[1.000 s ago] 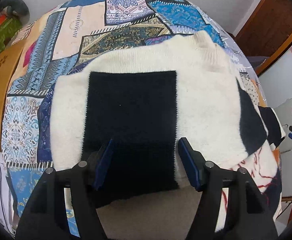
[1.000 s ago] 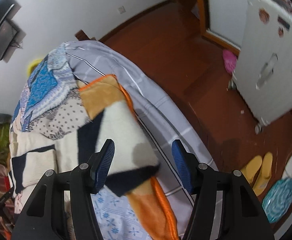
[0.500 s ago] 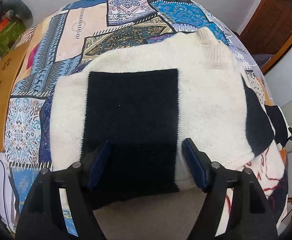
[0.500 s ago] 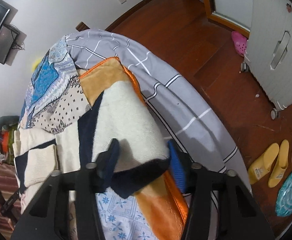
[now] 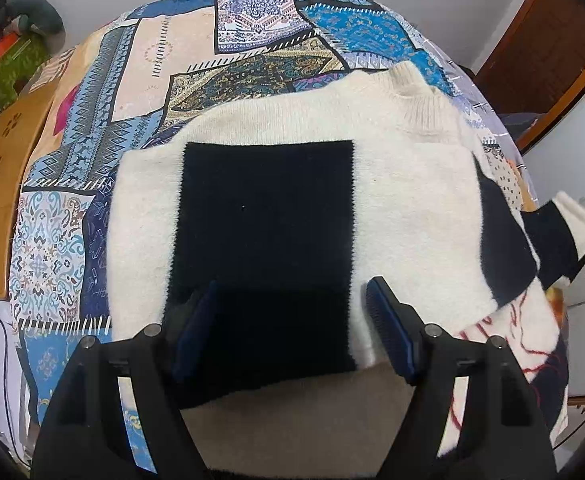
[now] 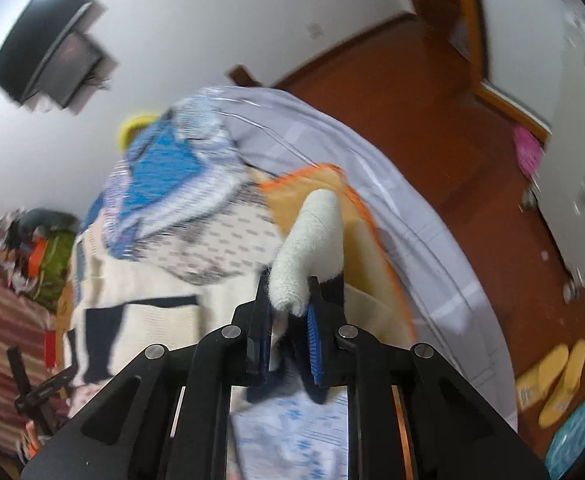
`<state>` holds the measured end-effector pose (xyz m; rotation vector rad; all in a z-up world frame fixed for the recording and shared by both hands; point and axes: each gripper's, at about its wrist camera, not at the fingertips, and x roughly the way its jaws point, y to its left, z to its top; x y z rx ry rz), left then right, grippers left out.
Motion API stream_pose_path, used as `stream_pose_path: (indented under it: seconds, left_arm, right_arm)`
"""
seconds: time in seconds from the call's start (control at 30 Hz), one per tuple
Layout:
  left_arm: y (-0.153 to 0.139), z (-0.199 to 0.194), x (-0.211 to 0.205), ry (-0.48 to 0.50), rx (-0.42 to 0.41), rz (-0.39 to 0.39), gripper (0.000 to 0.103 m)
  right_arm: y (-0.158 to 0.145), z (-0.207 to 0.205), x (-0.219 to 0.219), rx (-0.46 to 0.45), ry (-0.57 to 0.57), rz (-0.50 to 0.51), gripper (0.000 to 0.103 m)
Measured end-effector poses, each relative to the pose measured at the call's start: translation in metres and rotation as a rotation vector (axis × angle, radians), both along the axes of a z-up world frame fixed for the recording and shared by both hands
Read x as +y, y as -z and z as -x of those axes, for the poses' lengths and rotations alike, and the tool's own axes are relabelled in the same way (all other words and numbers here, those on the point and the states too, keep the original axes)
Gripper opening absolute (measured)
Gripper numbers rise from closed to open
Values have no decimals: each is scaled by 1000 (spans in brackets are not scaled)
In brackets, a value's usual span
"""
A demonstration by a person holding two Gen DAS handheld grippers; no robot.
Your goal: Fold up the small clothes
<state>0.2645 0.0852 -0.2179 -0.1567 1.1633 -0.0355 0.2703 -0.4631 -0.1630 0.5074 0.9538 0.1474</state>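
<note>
A cream knit sweater (image 5: 404, 200) with a black square panel (image 5: 264, 220) lies flat on the bed. My left gripper (image 5: 292, 288) hovers open over its near hem, fingers straddling the black panel's lower part. The sweater's right sleeve (image 5: 548, 236), cream with black bands, is raised at the right edge of the left wrist view. In the right wrist view my right gripper (image 6: 287, 284) is closing, and its blue pads pinch that sleeve (image 6: 312, 232) at the dark cuff. The cream part arches up from the jaws, off the bed.
A patchwork bedspread (image 5: 172, 80) covers the bed, with a wooden board (image 5: 0, 184) to its left. An orange-edged blanket (image 6: 304, 188) and a grey sheet (image 6: 332, 140) lie by the bed's right edge. Beyond are wooden floor (image 6: 452, 160), yellow slippers (image 6: 552, 380) and a white cabinet (image 6: 580, 160).
My right gripper has closed on the sleeve's cuff and lifted it off the blanket. The left gripper's jaws have spread a little wider, and it has stayed in place.
</note>
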Motion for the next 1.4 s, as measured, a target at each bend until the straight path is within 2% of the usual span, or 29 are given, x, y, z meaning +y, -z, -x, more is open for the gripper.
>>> stream_pose_path:
  seconds: [0.17,0.3,0.53,0.73,0.93,1.1,1.27,1.4]
  left_arm:
    - [-7,9,3,1,-16,-3,75]
    - [-12,16,6,3,-30,-19,75]
    - [-17,24,12,-1,-45,-15,75]
    - [-14,27,14,-8,-42,-8,75]
    - [-10,28,17,-23,-35,12,75]
    - [-10,27,16,-25,-33,12,75]
    - [-10,27,16,-21,-35,9,75]
    - [-11,28,15,-20,-34,5,75]
  right_arm:
    - [-34,-19,60,-80,-142,33,14]
    - [-45,-30,112,-106,-264,54,14]
    - [-34,-31,186,-96,-430,50,13]
    - [-8,-25,234,-26,-540,52,14]
    - [10,-17,257,14,-582,71,18]
    - [8,-13,262,3,-596,98,22]
    - [7,-14,260,17,-592,66,28]
    - [1,-11,259,22,-600,77,41]
